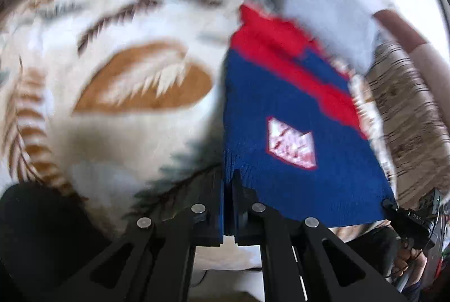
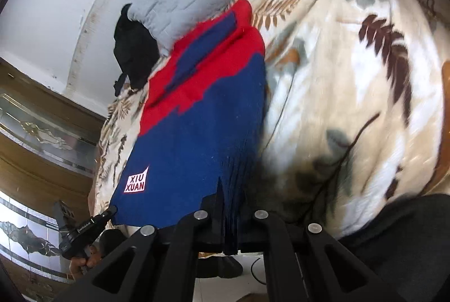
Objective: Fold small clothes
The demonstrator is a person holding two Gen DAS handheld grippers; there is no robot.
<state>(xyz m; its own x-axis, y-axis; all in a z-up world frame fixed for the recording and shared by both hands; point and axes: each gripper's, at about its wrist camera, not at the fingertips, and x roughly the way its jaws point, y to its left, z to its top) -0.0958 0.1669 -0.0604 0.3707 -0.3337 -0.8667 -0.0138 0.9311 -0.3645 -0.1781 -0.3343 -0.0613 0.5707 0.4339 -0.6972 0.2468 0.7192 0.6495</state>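
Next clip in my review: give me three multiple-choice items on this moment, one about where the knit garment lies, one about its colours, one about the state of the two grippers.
1. Where does the knit garment lie?
A. on a leaf-print blanket
B. on a wooden floor
C. inside a basket

2. What colours is the garment, apart from its white label?
A. green and yellow
B. blue and red
C. black and grey

3. What state are the two grippers in?
A. both open, clear of the garment
B. left gripper shut on the hem, right gripper open
C. both shut on the hem

Answers:
1. A, the leaf-print blanket spreads under and beside it.
2. B, a blue body with a red upper part.
3. C, the left gripper and right gripper each pinch the near blue hem at opposite corners.
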